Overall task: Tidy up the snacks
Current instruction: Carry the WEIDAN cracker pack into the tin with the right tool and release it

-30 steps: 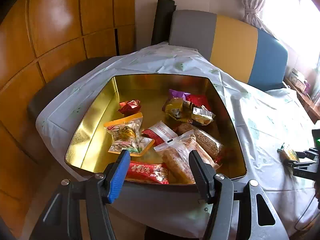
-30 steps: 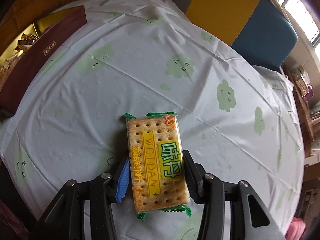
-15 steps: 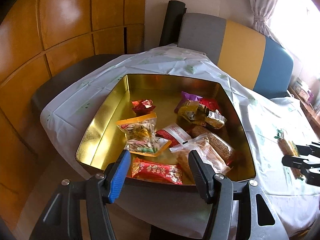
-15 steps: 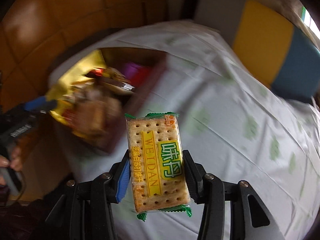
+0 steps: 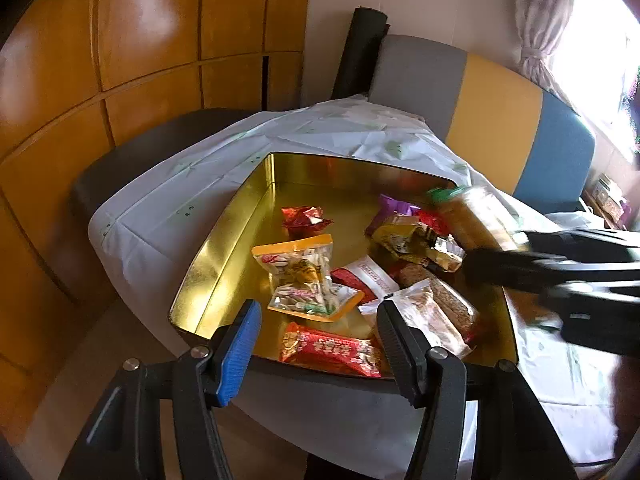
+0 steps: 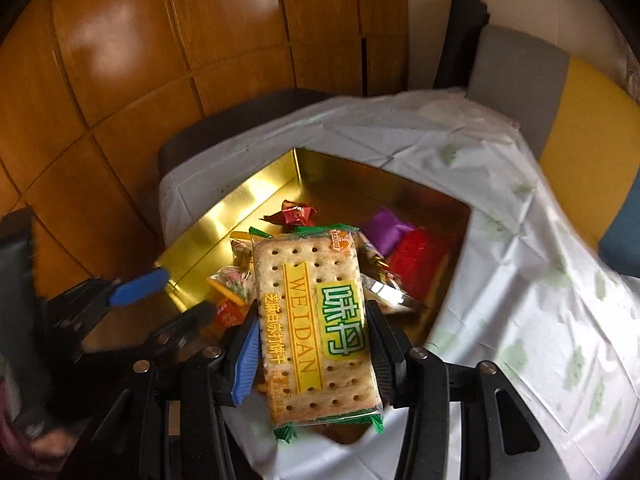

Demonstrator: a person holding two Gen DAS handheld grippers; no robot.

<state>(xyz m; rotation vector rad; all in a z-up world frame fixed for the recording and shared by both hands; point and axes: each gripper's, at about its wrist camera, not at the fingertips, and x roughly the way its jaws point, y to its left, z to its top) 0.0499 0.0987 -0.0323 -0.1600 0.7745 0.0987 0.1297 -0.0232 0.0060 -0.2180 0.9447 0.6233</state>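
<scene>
Progress: mostly done, judging by the many wrapped snacks [image 5: 316, 280] lying in the gold-lined rectangular tin [image 5: 224, 252] | right gripper [image 6: 312, 344] clamps the green-edged WEIDAN cracker packet [image 6: 312, 332] above the tin, not yet released | left gripper [image 5: 316, 344] half-open, empty, at the tin's near rim | left: drop packet.

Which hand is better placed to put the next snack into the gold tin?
Right. Its claw is shut on the cracker packet above the gold tin; the left claw is open and holds nothing.
</scene>
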